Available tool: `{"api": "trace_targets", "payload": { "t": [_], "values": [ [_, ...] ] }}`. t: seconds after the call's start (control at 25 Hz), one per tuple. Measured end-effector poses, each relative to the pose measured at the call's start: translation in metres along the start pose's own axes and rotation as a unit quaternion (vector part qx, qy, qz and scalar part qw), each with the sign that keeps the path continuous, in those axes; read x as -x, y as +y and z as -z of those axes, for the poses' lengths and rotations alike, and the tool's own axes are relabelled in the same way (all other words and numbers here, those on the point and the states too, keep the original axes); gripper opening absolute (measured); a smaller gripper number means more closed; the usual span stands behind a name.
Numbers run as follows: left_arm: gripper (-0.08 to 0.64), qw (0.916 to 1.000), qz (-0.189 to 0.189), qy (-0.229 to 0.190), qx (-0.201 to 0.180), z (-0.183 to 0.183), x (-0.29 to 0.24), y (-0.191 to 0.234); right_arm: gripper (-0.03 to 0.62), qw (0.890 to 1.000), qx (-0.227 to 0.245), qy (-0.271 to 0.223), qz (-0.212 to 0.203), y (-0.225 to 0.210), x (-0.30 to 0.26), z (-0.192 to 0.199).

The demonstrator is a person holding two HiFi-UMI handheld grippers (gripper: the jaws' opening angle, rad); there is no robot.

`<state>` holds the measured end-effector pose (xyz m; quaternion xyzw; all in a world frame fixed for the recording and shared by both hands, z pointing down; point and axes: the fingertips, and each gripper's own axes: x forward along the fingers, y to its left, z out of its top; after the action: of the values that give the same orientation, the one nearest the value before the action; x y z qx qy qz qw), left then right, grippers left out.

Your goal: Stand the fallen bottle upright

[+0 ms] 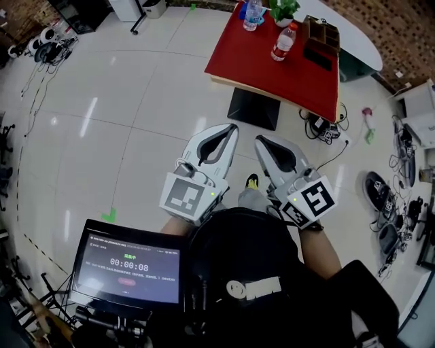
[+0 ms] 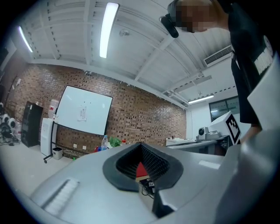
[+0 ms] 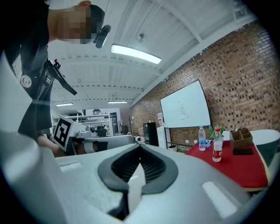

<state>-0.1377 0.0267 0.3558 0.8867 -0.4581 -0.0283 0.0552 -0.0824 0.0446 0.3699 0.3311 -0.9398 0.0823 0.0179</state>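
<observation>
Two water bottles stand on the red table [image 1: 258, 61] ahead of me. One has a red cap and label [image 1: 283, 42] [image 3: 217, 150], the other a blue label [image 1: 253, 13] [image 3: 201, 138]. Both look upright in the right gripper view; I see no bottle lying down. My left gripper [image 1: 234, 126] [image 2: 141, 144] and right gripper [image 1: 259, 139] [image 3: 140, 147] are held side by side over the floor, well short of the table. They point level toward it. Both are shut with nothing between the jaws.
The table also carries a potted plant [image 1: 284, 9], a brown wooden box [image 1: 322, 32] and a flat black item [image 1: 317, 58]. Its black base [image 1: 253, 109] stands on white tiles. Cables and a power strip [image 1: 325, 129] lie right of it. A screen [image 1: 128, 265] sits at lower left.
</observation>
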Motion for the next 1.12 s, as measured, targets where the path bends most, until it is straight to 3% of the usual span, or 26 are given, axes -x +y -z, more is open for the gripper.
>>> {"api": "trace_targets", "payload": {
  "t": [0.32,0.76,1.12],
  "values": [
    [0.005,0.9996,0.023,0.001,-0.016,-0.004,-0.002,-0.037,0.003,1.000,-0.011,0.022,-0.003,0.009,0.015,0.020],
    [0.005,0.9983,0.044,0.021,-0.033,0.006,-0.039,-0.096,0.003,0.998,-0.055,-0.014,0.033,-0.050,0.075,0.008],
    [0.005,0.9974,0.054,0.027,-0.039,0.011,-0.052,-0.113,0.003,0.997,-0.058,-0.012,0.043,-0.061,0.087,0.015]
  ]
}}
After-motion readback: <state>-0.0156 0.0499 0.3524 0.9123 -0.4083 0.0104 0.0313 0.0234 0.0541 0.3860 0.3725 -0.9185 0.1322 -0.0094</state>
